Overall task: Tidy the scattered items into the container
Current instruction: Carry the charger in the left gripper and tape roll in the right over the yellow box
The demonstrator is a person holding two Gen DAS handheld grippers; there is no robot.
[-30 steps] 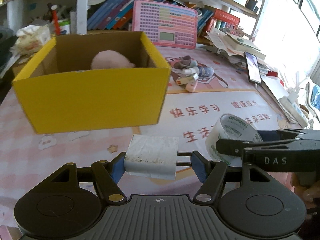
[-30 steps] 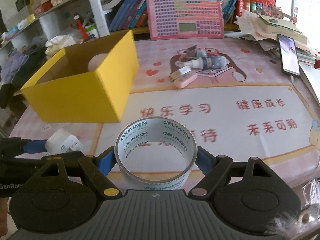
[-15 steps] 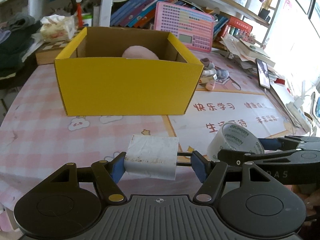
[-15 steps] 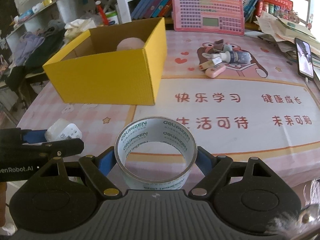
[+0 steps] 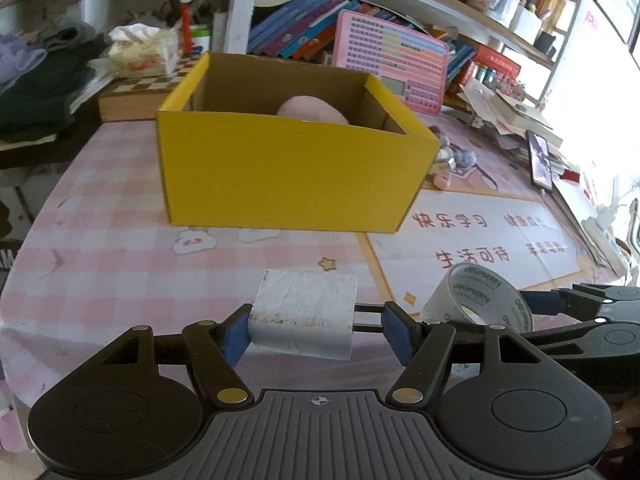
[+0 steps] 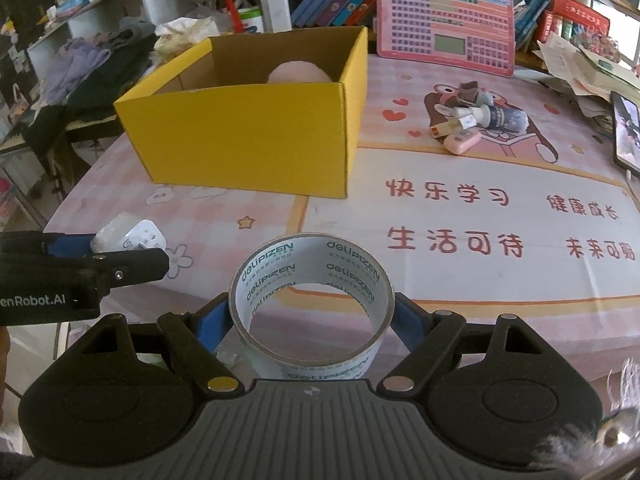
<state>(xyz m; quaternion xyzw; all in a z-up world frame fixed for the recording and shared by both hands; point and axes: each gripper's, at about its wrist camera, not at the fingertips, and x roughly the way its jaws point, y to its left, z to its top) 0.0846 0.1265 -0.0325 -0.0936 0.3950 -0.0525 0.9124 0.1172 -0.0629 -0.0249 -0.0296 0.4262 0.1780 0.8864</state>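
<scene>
left claw [image 5: 316,330]: black plastic, two blue pads on angled black arms
left claw base: ribbed grey plate with a small crosshair mark, a round black disc on either side of it
pivots: brass-coloured round pins near the crosshair, smaller silver ones farther out
right claw [image 6: 312,322]: same black build, blue pads, ribbed plate
lettering: white "enRobot.AI" on the left claw's black side
</scene>
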